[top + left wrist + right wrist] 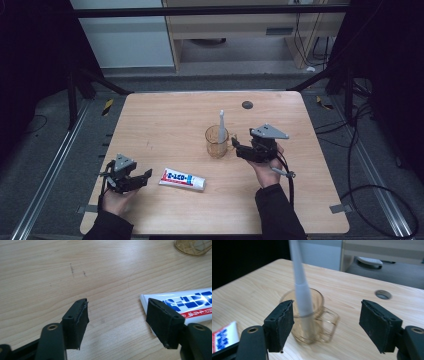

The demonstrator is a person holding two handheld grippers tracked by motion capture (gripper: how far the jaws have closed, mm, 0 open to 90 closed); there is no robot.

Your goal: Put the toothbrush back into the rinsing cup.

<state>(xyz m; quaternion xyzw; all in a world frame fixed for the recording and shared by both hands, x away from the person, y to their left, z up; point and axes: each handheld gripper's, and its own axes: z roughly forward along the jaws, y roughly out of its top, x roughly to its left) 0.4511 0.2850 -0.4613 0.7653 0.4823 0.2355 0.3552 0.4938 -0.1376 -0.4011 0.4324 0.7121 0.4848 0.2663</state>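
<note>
A white toothpaste tube (182, 179) with blue and red print lies flat on the wooden table, near the front. My left gripper (142, 179) rests just left of it, open, with only bare table between its pads. In the left gripper view (117, 312), the tube's flat end (185, 303) lies behind the right-hand pad. An amber glass mug (217, 141) stands mid-table with a white toothbrush (221, 125) upright in it. My right gripper (237, 148) is open just right of the mug. In the right gripper view (327, 312), the mug (312, 315) and toothbrush (302, 290) sit beyond the left-hand pad.
A dark round cable hole (247, 105) sits in the tabletop behind the mug, also in the right gripper view (383, 294). Bare wood (165, 125) spreads left of the mug. Metal frame rails and cables run along the floor on both sides of the table.
</note>
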